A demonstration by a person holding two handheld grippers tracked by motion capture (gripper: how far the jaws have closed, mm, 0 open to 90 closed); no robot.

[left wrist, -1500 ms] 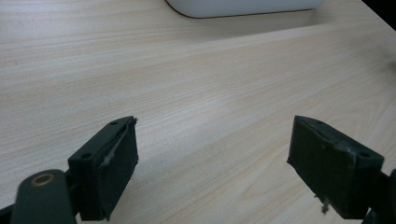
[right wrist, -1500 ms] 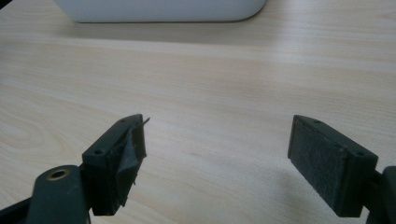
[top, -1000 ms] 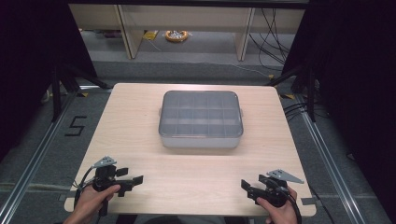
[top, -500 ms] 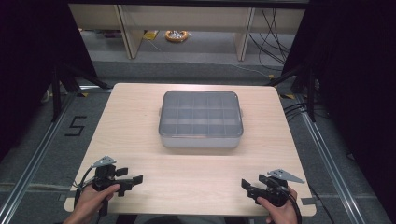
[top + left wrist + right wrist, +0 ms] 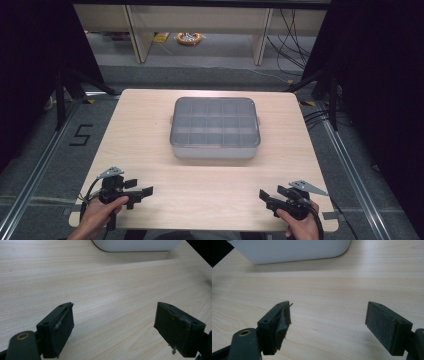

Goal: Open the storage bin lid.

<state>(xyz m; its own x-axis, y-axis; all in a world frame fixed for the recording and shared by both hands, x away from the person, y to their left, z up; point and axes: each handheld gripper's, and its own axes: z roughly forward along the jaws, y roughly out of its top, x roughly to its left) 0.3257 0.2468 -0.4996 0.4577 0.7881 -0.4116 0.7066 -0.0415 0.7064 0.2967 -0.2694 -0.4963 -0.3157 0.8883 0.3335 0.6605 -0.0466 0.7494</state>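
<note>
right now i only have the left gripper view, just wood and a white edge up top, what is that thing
Observer: A lidded grey compartment box, seen from the high view, sitting mid-table and divided into a grid of cells.
Operator: where's my other gripper
Observer: The right gripper sits at the near right corner of the table, held in the person's hand, apart from the box.
Operator: is it open
Observer: Yes. The right gripper view shows its jaws wide apart with bare wood between them, and the pad on one jaw looks frayed and peeling.

lab, black curtains point(image 5: 30, 75), floor cables point(image 5: 292, 30)
</note>
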